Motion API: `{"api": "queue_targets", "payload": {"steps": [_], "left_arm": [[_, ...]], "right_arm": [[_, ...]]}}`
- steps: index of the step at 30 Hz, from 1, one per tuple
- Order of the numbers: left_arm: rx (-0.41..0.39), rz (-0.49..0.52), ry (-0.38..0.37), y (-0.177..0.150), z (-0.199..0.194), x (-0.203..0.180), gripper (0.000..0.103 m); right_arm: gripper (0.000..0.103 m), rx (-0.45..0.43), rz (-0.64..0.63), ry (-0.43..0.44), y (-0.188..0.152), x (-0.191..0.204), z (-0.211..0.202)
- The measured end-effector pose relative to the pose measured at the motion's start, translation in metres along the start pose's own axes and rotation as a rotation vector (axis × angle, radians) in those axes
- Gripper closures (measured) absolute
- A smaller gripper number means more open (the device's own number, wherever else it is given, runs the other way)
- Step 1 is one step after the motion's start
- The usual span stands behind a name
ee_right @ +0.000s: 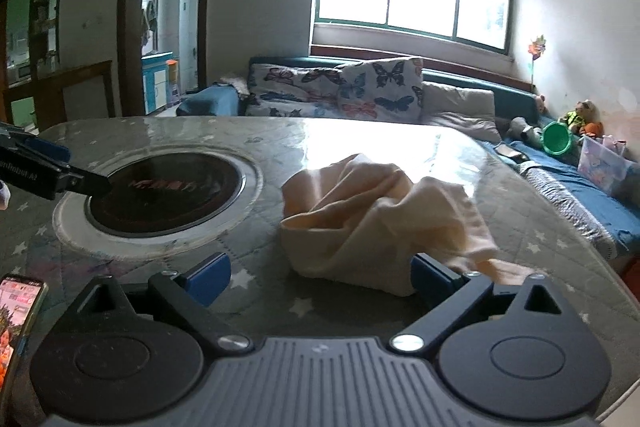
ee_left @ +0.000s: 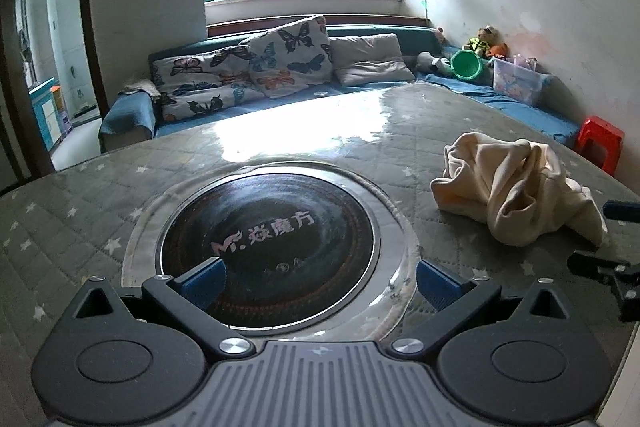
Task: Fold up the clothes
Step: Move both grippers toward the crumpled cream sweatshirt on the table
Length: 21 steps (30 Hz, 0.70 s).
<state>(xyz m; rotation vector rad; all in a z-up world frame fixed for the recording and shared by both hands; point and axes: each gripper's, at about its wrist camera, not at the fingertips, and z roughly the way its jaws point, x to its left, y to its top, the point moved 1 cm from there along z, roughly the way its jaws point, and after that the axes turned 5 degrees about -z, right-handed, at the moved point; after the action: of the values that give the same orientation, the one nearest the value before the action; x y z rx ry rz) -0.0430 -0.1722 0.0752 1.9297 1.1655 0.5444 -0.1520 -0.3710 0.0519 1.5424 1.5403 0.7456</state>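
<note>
A round table (ee_left: 280, 147) covered in grey quilted cloth printed with white stars, under a glossy clear sheet, fills both views. A black circular induction cooktop (ee_left: 272, 247) with a metal rim and pale lettering is set into the table's middle. Behind the table, a blue sofa (ee_left: 128, 115) carries 2 butterfly-print cushions (ee_left: 288, 55) and 1 plain grey pillow (ee_left: 372, 61) beneath a bright window.

A crumpled cream-coloured fabric garment (ee_right: 384, 215) lies bunched and unfolded on the tabletop, to the right of the cooktop and apart from it.

The left gripper (ee_left: 318, 281), black with blue finger pads, hovers over the near edge of the cooktop; its jaws stand wide apart and hold nothing. The right gripper (ee_right: 322, 277), of the same build, sits at the near edge of the garment with jaws spread; its right pad (ee_right: 430, 277) lies against the cloth, its left pad over bare tablecloth, and no fabric is pinched between them.

A smartphone (ee_right: 16, 323) with a lit screen rests at the table's near-left edge in the right wrist view.
</note>
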Motion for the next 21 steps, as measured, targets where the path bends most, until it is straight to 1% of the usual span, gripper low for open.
{"api": "queue_targets", "payload": {"steps": [8,12,21], "left_arm": [[0.008,0.019,-0.006,0.009,0.007,-0.004,0.000],[0.010,0.022,-0.014,0.012,0.010,-0.007,0.000],[0.026,0.033,-0.037,0.017,0.021,-0.015,0.000]], "right_arm": [[0.008,-0.032,-0.001,-0.040,0.010,-0.013,-0.002],[0.011,-0.033,0.000,-0.048,0.015,-0.020,0.001],[0.013,-0.031,0.012,-0.080,0.023,-0.032,0.010]]}}
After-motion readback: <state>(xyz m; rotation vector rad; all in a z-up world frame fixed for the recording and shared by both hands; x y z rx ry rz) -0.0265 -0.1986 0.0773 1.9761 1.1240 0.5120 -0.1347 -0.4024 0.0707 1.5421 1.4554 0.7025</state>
